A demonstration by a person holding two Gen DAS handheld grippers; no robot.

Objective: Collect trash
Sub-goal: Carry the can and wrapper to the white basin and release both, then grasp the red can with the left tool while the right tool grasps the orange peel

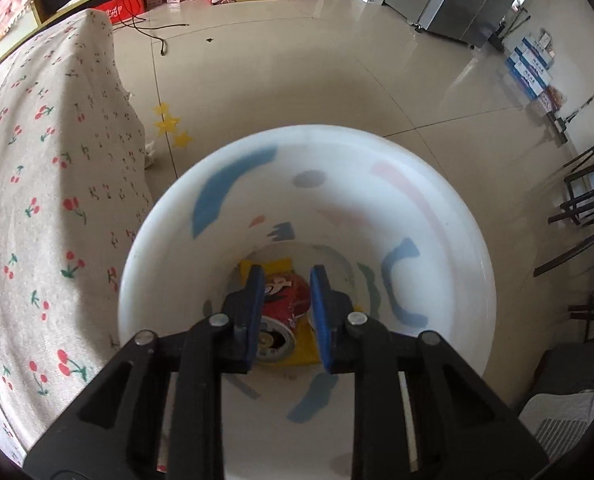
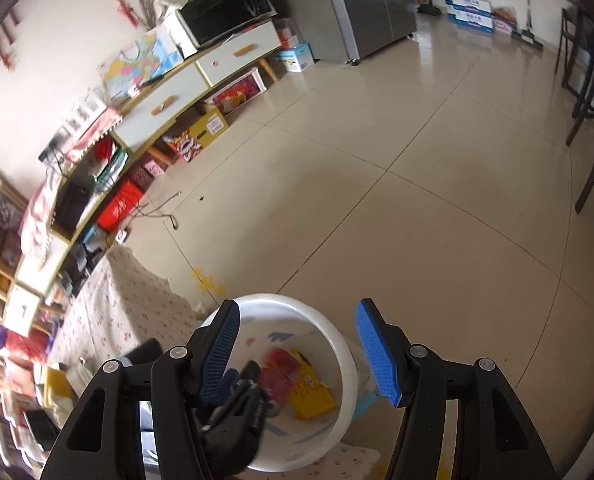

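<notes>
Glossy beige floor tiles carry a white bin, which is set just beside the hanging edge of a cherry-print cloth, presumably so that trash taken from the covered surface can be dropped straight in. A red can is seen between the pads of the left gripper, above the bin's bottom; the jaws are narrowed about it, so it is judged to be pinched and held over the mouth for release. A yellow packet already lies at the bottom, toward the wall. The right gripper is held above the rim with its fingers spread and nothing between them, apparently freed for the next piece.
</notes>
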